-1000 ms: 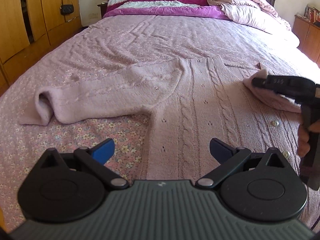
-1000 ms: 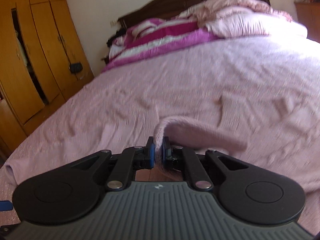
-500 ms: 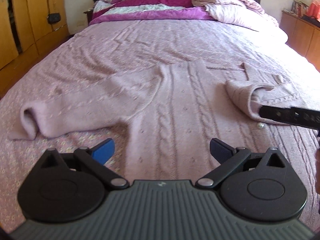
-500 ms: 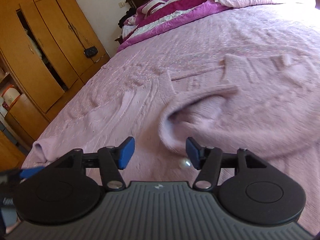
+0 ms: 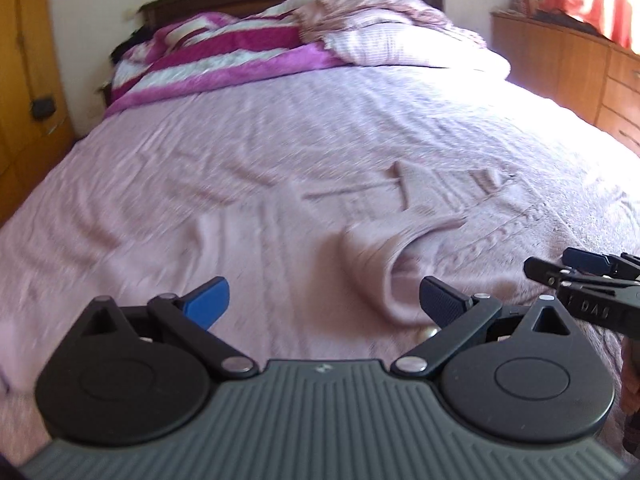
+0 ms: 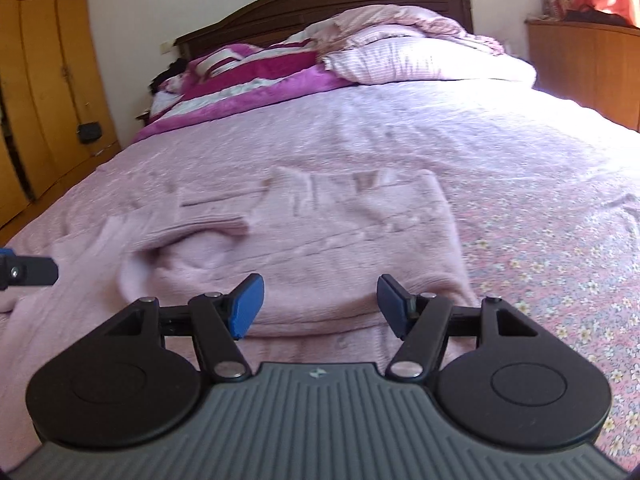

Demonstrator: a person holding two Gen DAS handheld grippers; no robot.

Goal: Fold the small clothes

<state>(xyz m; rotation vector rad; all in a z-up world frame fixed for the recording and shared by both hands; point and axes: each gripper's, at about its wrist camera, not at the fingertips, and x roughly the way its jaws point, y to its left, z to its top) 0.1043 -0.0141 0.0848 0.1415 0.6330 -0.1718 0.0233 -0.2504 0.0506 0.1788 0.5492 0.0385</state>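
Observation:
A pale pink cable-knit cardigan [image 5: 280, 240] lies flat on the bed. Its right sleeve [image 5: 384, 276] is folded in over the body, cuff towards me, with a button [image 5: 430, 333] just beside it. My left gripper [image 5: 324, 298] hovers open over the cardigan, the cuff close to its right finger and nothing between the pads. My right gripper [image 6: 320, 300] is low over the folded sleeve [image 6: 192, 256] and the cardigan's body [image 6: 360, 232]; its jaws are opening and nothing is between them. It also shows at the right edge of the left wrist view, right gripper [image 5: 580, 272].
The floral pink bedcover [image 6: 560, 280] lies bare to the right of the cardigan. A magenta striped blanket [image 5: 224, 64] and pink pillows [image 5: 400, 40] are heaped at the headboard. A wooden wardrobe [image 6: 40, 100] stands left and a wooden dresser [image 5: 580, 68] right.
My right gripper opened and let go of the sleeve, which now lies folded across the cardigan, then drew back. My left gripper swung right, from the spread left sleeve towards the folded cuff.

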